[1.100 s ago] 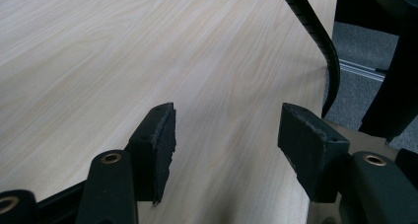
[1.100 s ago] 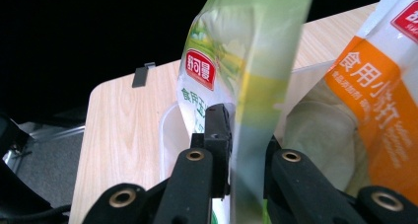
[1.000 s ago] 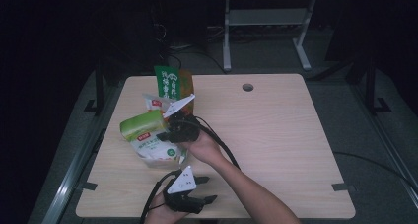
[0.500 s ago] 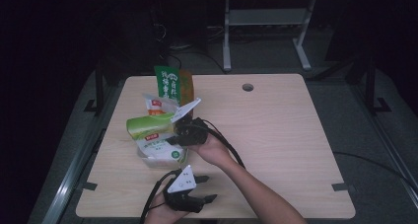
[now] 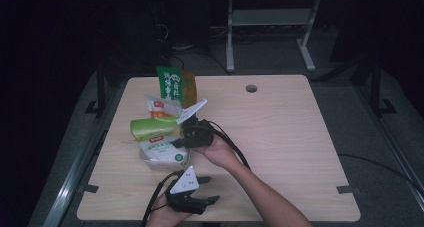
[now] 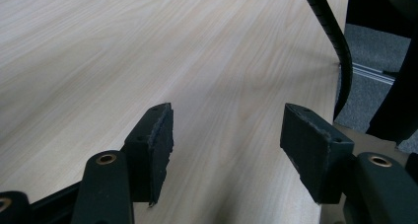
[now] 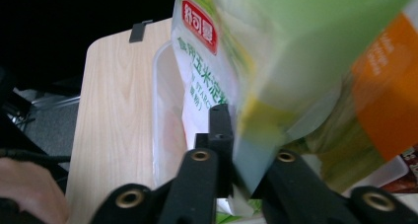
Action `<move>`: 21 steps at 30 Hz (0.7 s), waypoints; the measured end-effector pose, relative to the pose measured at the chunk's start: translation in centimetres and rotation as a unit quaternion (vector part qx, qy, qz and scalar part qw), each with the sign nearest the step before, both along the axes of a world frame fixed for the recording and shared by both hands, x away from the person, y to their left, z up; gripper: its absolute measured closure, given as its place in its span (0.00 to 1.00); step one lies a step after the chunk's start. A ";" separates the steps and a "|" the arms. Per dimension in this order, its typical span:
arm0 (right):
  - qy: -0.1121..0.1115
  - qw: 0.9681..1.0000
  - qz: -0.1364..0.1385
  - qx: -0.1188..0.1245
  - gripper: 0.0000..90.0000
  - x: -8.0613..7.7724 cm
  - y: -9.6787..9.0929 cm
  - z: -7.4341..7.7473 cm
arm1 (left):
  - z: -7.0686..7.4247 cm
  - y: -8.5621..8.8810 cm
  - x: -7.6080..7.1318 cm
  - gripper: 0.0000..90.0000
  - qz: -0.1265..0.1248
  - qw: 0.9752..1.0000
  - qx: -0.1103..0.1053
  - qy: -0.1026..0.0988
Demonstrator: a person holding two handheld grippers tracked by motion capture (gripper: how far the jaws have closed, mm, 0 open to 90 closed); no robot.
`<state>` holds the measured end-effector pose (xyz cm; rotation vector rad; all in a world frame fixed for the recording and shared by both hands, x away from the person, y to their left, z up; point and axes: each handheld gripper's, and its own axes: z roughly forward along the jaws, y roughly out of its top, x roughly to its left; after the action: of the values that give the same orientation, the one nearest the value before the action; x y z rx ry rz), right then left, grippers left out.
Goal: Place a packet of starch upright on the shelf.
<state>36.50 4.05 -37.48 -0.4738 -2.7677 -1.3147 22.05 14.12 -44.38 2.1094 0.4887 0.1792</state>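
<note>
Table: light wood-grain tabletop (image 5: 290,137) with a round cable hole (image 5: 251,88) near the far edge.
Room: dark; grey carpet floor (image 5: 390,157) around the table, and a pale metal stand (image 5: 270,22) behind it.
Green packet: a light-green pouch (image 5: 152,128) at the left part of the table, lifted just above a clear plastic tub (image 5: 161,154) that holds a white bag with green print.
Long axis: roughly level, running left to right across the high view; the pinched end points right.
Right gripper (image 5: 186,133): jaws clamped tight on the pouch's flat edge.
Left gripper (image 5: 210,189): near the front edge, jaws spread, nothing between them.
Neighbours: upright dark-green carton (image 5: 175,87) behind; a white-and-orange packet (image 5: 159,107) between it and the pouch.
</note>
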 end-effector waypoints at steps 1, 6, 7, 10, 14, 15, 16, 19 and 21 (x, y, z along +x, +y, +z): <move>-0.003 1.000 -0.001 -0.001 0.98 -0.1 0.0 -0.1 | 0.0 0.0 0.0 0.41 0.001 1.000 0.001 0.001; 0.000 1.000 -0.001 -0.002 0.98 -0.2 -0.3 -0.4 | -0.1 0.0 0.1 0.39 0.005 1.000 0.000 0.000; 0.002 1.000 -0.001 -0.003 0.98 -0.2 -0.3 -0.4 | -0.1 -0.1 0.1 0.39 0.006 1.000 -0.001 0.001; 0.002 1.000 -0.001 0.000 0.93 -0.3 -0.5 -0.3 | -0.1 -0.1 0.2 0.38 0.007 1.000 -0.001 0.000; 0.024 0.999 0.005 0.021 0.83 0.1 -1.2 -0.1 | -0.1 0.1 0.5 0.37 0.010 1.000 0.001 0.001; 0.025 0.999 0.005 0.020 0.81 0.1 -1.3 -0.1 | -0.2 0.2 0.6 0.37 0.012 1.000 0.001 0.001; 0.023 1.000 0.004 0.018 0.79 0.1 -1.6 0.0 | -0.2 0.2 0.7 0.37 0.014 1.000 0.000 0.001; 0.026 0.999 0.000 0.024 0.76 0.2 -2.2 0.2 | -0.2 0.2 0.8 0.36 0.015 1.000 0.001 0.001; 0.032 0.999 -0.001 0.029 0.72 0.3 -2.8 0.3 | -0.2 0.2 0.9 0.36 0.016 1.000 0.001 0.001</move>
<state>36.80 1.29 -37.19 -0.5062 -2.6707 -1.3515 22.95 14.30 -44.54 2.1053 0.5241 0.1965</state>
